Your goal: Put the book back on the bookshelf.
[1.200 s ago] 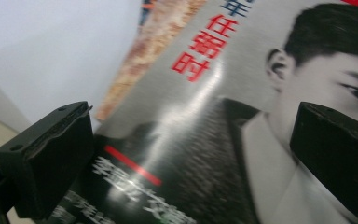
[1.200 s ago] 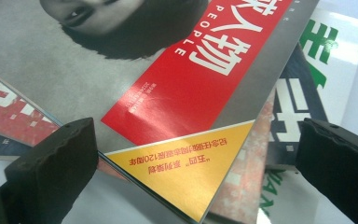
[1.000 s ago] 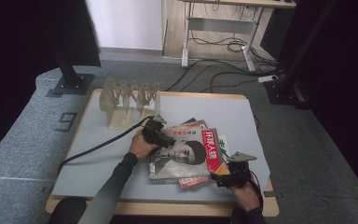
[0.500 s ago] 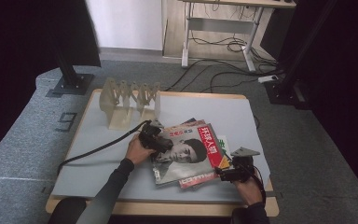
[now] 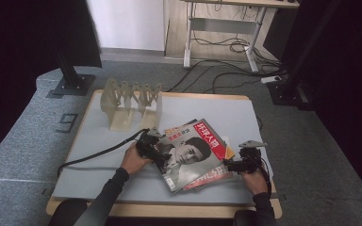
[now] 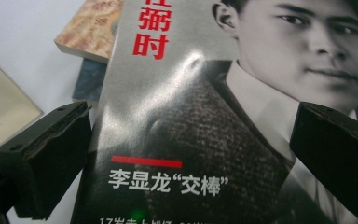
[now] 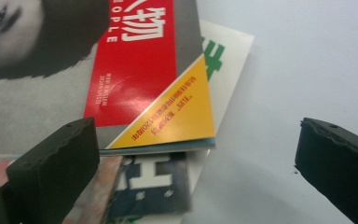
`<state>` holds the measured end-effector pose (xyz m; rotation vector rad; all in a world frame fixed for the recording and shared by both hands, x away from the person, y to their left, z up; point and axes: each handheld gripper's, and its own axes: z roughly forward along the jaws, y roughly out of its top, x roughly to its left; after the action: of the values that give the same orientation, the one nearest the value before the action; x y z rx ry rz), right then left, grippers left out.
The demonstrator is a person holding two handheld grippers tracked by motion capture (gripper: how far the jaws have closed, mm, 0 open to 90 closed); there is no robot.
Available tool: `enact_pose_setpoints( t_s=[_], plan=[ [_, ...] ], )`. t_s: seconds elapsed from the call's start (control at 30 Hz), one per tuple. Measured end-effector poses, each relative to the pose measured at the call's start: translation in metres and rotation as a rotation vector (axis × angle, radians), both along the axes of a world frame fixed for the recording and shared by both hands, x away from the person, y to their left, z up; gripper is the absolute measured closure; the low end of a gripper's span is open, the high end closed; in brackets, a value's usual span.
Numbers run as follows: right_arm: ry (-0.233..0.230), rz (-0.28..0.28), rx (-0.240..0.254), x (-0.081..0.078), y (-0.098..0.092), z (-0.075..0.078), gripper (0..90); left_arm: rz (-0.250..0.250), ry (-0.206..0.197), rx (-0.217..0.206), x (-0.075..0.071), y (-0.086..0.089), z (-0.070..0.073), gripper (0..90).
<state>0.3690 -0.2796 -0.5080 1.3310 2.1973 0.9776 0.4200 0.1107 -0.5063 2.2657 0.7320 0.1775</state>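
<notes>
— Several magazines lay in a loose, fanned stack near the front middle of the table [image 5: 226, 110], and the top magazine [image 5: 188, 153], glossy, grey with a red masthead band and a portrait, was the one both tools addressed. Which way did it run?

— Its long axis ran on a slant, from the near left up toward the far right. The left gripper [image 5: 150, 145] sat at its left edge, jaws spread wide with the cover's lower part lying flat between and beyond them, nothing pinched.

— And the other side?

— The right gripper [image 5: 235, 165] stood just off the near right corner, also wide apart and closed on nothing; in its own view the red and yellow corner lay ahead and to the left. I judged the left the nearer.

— Texture?

— Thin, slick paper, slightly rippled. Behind, well apart, stood a pale zigzag rack [image 5: 131, 101].
</notes>
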Motion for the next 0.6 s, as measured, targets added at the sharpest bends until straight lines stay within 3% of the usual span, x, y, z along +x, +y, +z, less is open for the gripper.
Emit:
enact_pose_setpoints(
  t_s=[0.23, 0.6],
  plan=[
    [0.002, -0.019, -0.001, 0.012, -0.005, 0.001, 0.0, -0.025, 0.013, -0.006, -0.011, 0.003, -0.001, 0.0],
    [0.016, -0.067, -0.016, 0.032, -0.013, -0.001, 0.9, -0.068, 0.031, -0.060, -0.035, 0.000, -0.006, 0.8]
  ],
)
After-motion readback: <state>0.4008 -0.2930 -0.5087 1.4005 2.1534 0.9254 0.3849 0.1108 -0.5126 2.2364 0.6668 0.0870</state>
